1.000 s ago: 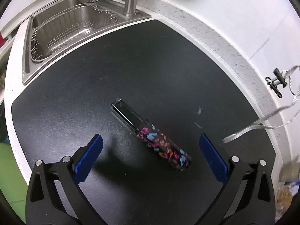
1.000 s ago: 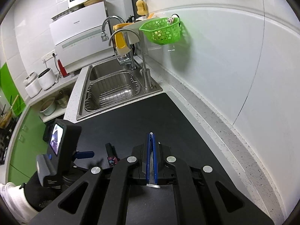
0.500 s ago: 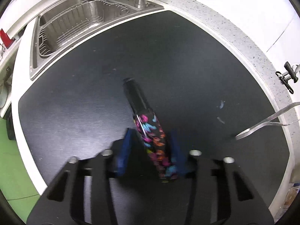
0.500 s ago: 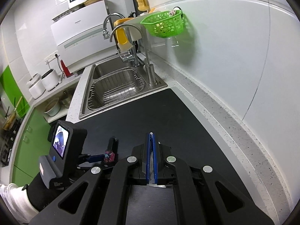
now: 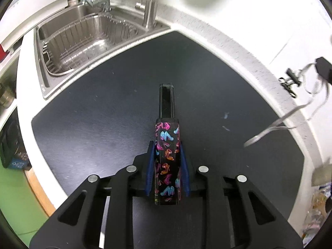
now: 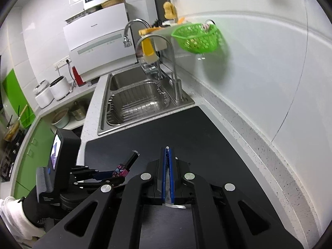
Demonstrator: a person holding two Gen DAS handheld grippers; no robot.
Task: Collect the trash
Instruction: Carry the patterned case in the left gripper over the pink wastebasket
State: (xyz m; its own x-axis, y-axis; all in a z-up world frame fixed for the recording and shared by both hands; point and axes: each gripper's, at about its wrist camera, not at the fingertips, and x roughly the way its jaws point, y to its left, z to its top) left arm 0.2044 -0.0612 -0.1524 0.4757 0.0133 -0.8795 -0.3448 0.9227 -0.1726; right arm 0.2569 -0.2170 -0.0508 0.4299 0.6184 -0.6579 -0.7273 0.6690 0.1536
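Note:
My left gripper point(image 5: 167, 145) is shut on a long black box point(image 5: 167, 145) printed with colourful shoes; its plain black inner sleeve sticks out forward over the black mat point(image 5: 103, 112). In the right wrist view the left gripper point(image 6: 116, 171) holds the box point(image 6: 127, 164) tilted up above the mat. My right gripper point(image 6: 167, 151) is shut, with a thin grey strap end showing under its blue pads point(image 6: 165, 174). The strap point(image 5: 276, 124) hangs in the air at the right of the left wrist view.
A steel sink point(image 5: 87, 39) with a wire basket and tap point(image 6: 166, 62) lies beyond the mat. A green basket point(image 6: 197, 38) hangs on the white wall. The speckled counter edge point(image 5: 259, 66) runs along the right. Small pale scraps point(image 5: 225, 116) lie on the mat.
My left gripper closed on the shoe-print box, which lay loose on the mat a second ago, and lifted it, now pointing straight ahead. The right gripper stayed shut.

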